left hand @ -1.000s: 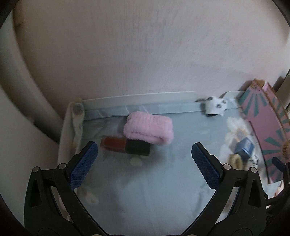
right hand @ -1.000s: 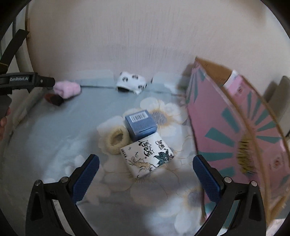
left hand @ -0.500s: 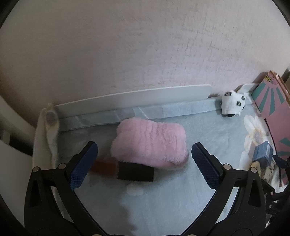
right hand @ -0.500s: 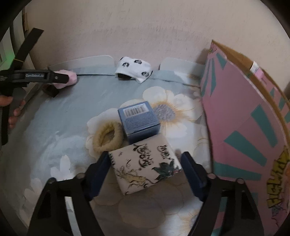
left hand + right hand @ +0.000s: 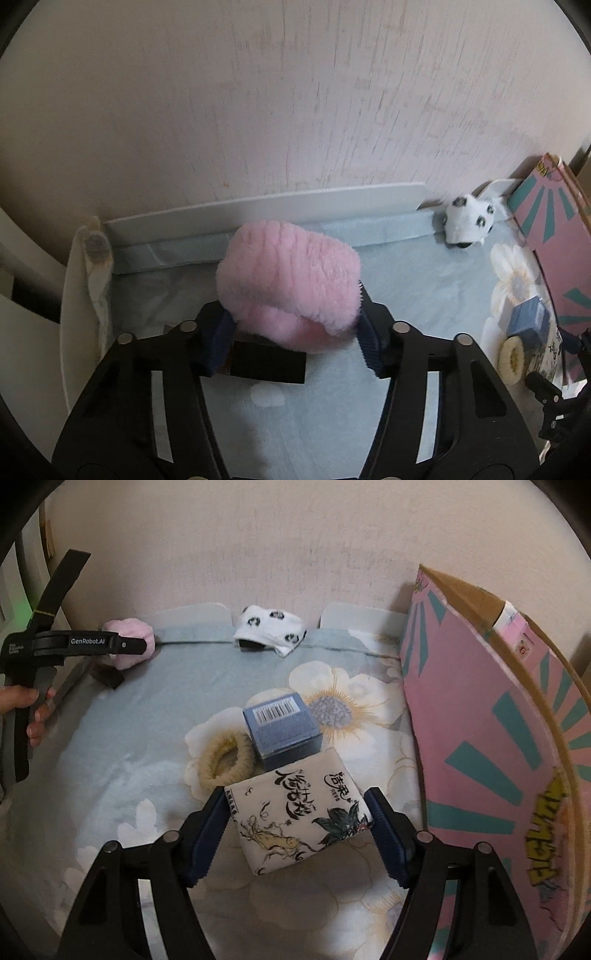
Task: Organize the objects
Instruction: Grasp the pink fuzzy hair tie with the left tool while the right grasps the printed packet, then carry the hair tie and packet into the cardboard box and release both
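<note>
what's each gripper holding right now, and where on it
Left gripper squeezes the pink fluffy cloth across its lower sides; right gripper clamps the tissue pack by its side edges.

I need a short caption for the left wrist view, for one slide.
Left gripper shut on a fluffy pink cloth above a dark tube, on the blue floral sheet.

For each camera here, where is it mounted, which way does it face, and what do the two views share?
Left wrist: on the left gripper, looking down at the pink fluffy band its pads squeeze, wall behind.
Right wrist: on the right gripper, looking down at the tissue pack between its pads; the person's hand shows at left.
Shared: pink band, spotted sock, blue box, pink carton.
</note>
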The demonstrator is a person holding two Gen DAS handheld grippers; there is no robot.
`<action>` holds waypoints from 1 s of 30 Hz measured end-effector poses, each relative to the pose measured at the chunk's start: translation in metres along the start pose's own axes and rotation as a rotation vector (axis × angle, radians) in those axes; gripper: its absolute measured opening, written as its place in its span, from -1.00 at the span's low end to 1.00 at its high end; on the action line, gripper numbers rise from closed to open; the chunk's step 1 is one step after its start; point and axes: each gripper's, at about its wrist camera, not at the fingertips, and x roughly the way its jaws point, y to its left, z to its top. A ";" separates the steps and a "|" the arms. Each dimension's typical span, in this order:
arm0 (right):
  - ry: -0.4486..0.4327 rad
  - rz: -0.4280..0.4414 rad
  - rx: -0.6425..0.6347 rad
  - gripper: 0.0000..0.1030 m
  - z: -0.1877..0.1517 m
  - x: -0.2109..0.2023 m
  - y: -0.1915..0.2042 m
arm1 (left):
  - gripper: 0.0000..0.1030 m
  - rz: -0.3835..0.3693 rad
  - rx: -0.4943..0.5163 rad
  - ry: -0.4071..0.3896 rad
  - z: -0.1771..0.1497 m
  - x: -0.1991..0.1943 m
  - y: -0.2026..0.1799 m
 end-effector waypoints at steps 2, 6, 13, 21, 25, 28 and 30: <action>-0.009 -0.001 0.006 0.35 0.005 -0.004 -0.001 | 0.00 -0.001 -0.002 -0.010 0.002 -0.008 -0.002; -0.039 0.011 0.014 0.35 0.020 -0.024 0.002 | 0.00 -0.008 -0.008 -0.045 0.007 -0.034 -0.006; -0.117 0.021 0.035 0.35 0.055 -0.070 0.013 | 0.00 -0.014 -0.020 -0.129 0.023 -0.101 -0.020; -0.206 0.053 0.044 0.35 0.089 -0.131 0.024 | 0.00 -0.030 -0.031 -0.200 0.005 -0.183 -0.045; -0.236 0.085 0.061 0.35 0.096 -0.159 0.026 | 0.00 -0.016 -0.034 -0.223 -0.010 -0.223 -0.051; -0.252 0.086 0.051 0.35 0.091 -0.171 0.031 | 0.00 -0.018 -0.052 -0.235 -0.027 -0.236 -0.055; -0.255 0.101 0.055 0.35 0.087 -0.174 0.032 | 0.00 -0.022 -0.061 -0.238 -0.034 -0.239 -0.057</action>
